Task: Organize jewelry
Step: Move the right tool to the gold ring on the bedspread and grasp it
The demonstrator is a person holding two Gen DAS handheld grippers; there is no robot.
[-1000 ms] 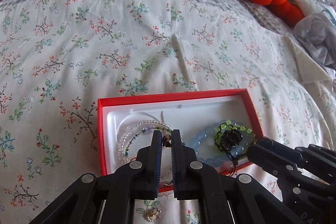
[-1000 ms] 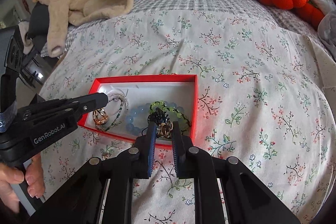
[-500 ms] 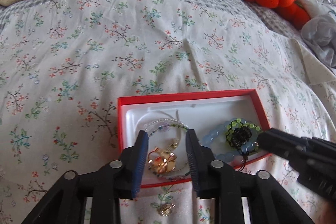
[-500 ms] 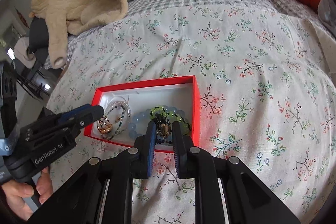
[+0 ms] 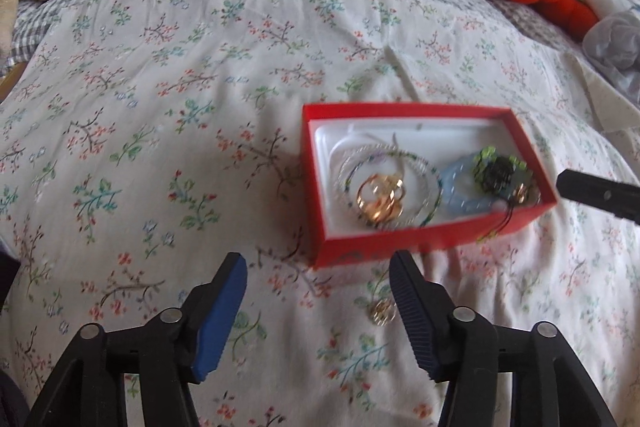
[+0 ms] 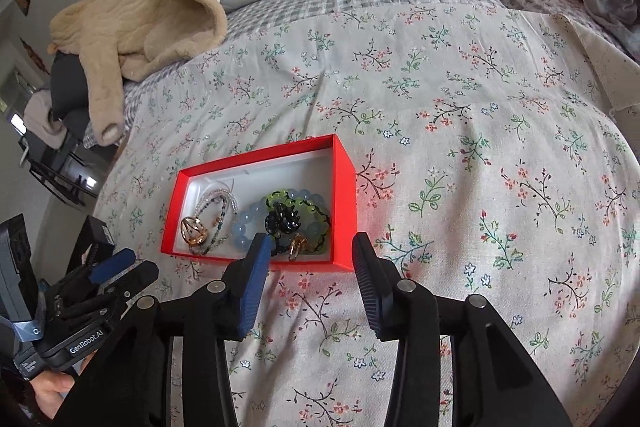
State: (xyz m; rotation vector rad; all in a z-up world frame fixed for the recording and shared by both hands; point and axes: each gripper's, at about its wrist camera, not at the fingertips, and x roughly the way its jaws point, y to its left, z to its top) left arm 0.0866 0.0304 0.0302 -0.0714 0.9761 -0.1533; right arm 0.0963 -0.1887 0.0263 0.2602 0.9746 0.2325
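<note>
On the bed (image 5: 280, 39), both hand-held grippers, left (image 5: 318, 269) and right (image 6: 308, 247), are spreading empty; their gold pieces now lie in the red box (image 5: 316, 187) ahead.

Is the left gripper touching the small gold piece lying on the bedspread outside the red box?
Apart. In the left wrist view the gold piece lies on the bedspread, clear of the opening left gripper.

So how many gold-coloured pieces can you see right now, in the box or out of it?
3. A gold caged piece in the red box's left half, a small gold ring at its right end, and a gold charm on the bedspread before it. Beads may hide more.
</note>
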